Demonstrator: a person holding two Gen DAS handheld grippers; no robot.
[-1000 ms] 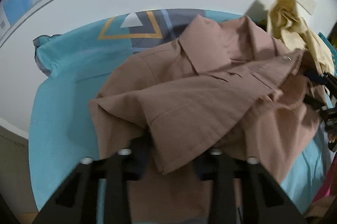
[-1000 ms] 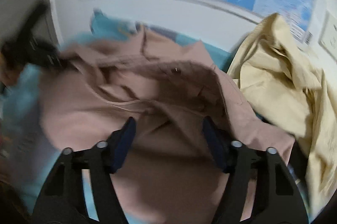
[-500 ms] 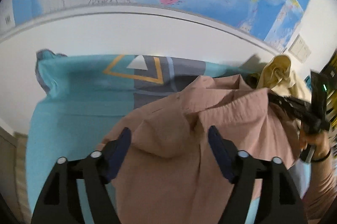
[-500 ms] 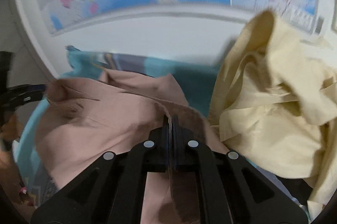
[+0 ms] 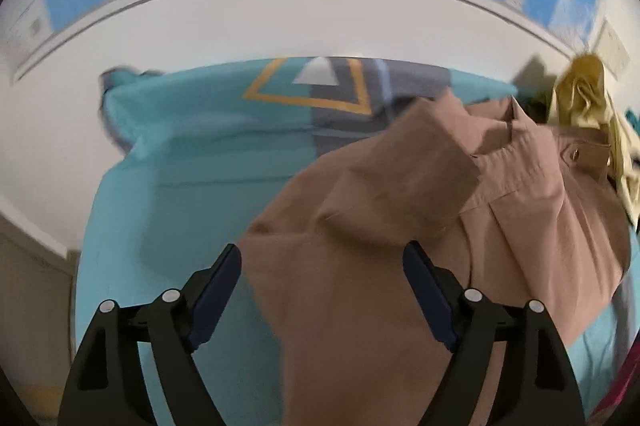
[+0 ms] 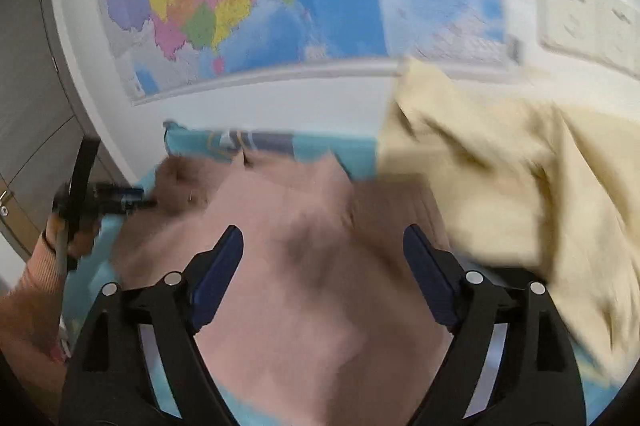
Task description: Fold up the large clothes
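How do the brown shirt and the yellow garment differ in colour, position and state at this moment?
The brown shirt is pinkish brown; the yellow garment is pale cream yellow. The brown shirt lies spread on the blue sheet directly ahead of both grippers; the yellow garment sits heaped off to the right. The brown shirt shows a collar and button; the yellow garment is a crumpled bundle. Neither is gripped.

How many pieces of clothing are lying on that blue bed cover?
2. A brown shirt lies spread across the middle of the blue cover; a pale yellow garment sits crumpled at its right, by the wall. More may be hidden beneath.
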